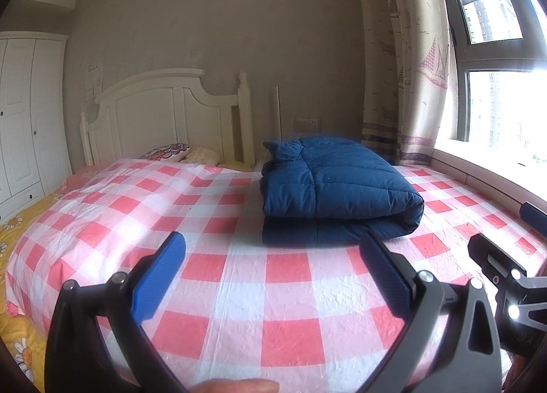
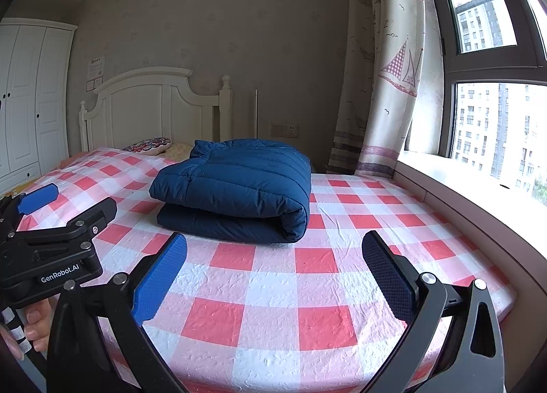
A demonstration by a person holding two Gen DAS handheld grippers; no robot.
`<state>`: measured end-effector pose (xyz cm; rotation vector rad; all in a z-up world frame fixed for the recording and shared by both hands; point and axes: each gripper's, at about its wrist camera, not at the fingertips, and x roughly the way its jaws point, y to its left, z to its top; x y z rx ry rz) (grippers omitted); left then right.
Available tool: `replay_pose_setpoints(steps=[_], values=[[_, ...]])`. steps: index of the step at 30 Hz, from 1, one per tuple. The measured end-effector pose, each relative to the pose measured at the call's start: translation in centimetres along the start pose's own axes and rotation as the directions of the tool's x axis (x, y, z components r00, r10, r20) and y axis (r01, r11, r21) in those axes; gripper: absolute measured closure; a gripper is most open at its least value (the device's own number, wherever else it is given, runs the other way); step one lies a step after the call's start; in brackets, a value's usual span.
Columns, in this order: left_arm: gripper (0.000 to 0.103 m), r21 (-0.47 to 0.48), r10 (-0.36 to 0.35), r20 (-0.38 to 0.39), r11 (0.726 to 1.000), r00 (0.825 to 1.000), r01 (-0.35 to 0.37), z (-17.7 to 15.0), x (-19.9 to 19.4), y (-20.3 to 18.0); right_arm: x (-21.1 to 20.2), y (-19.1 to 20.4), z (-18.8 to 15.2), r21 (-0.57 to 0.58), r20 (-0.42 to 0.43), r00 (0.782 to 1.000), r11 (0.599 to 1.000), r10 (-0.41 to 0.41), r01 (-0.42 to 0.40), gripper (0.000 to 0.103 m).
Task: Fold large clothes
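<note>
A dark blue padded jacket lies folded in a thick bundle on the red-and-white checked bed cover. It also shows in the right wrist view, on the cover. My left gripper is open and empty, held over the cover short of the bundle. My right gripper is open and empty, also short of the bundle. The right gripper's body shows at the right edge of the left wrist view. The left gripper shows at the left of the right wrist view.
A white headboard and pillows stand at the far end. A white wardrobe is at the left. A window sill and a curtain run along the right. A yellow flowered sheet shows at the left edge.
</note>
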<state>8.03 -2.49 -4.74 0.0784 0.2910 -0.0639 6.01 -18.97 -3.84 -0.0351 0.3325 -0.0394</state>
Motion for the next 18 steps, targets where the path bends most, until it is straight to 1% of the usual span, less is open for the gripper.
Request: replay_pose_setpoints(steps=[5, 9, 12, 14, 15, 16, 18], values=[[0.002, 0.003, -0.004, 0.0, 1.0, 1.0, 0.004, 0.0, 0.0, 0.0, 0.0, 0.2, -0.1, -0.004, -0.002, 1.0, 1.0, 0.005, -0.005, 0.004], [0.002, 0.004, -0.027, -0.012, 1.0, 1.0, 0.027, -0.1, 0.2, 0.0, 0.3, 0.2, -0.3, -0.001, -0.013, 1.0, 1.0, 0.015, -0.015, 0.004], [0.002, 0.011, -0.038, -0.023, 0.999, 0.999, 0.039, -0.3, 0.7, 0.1, 0.7, -0.4, 0.0, -0.023, -0.024, 1.0, 1.0, 0.013, -0.013, 0.004], [0.002, 0.022, -0.065, -0.052, 0.998, 0.997, 0.066, 0.0, 1.7, 0.8, 1.1, -2.3, 0.9, -0.044, -0.033, 0.999, 0.999, -0.024, 0.023, 0.004], [0.002, 0.024, -0.072, -0.08, 0.997, 0.994, 0.074, 0.4, 2.5, 1.5, 1.3, -4.1, 1.7, -0.048, -0.039, 0.997, 0.997, -0.068, 0.066, 0.004], [0.002, 0.016, -0.069, -0.107, 0.997, 0.992, 0.071, 0.9, 3.6, 2.7, 1.5, -6.4, 2.5, -0.041, -0.052, 0.992, 0.993, -0.117, 0.115, 0.004], [0.002, -0.017, -0.047, -0.16, 0.999, 0.986, 0.045, 2.4, 6.3, 6.4, 2.0, -12.8, 4.3, -0.004, -0.108, 0.975, 0.981, -0.195, 0.196, 0.004]])
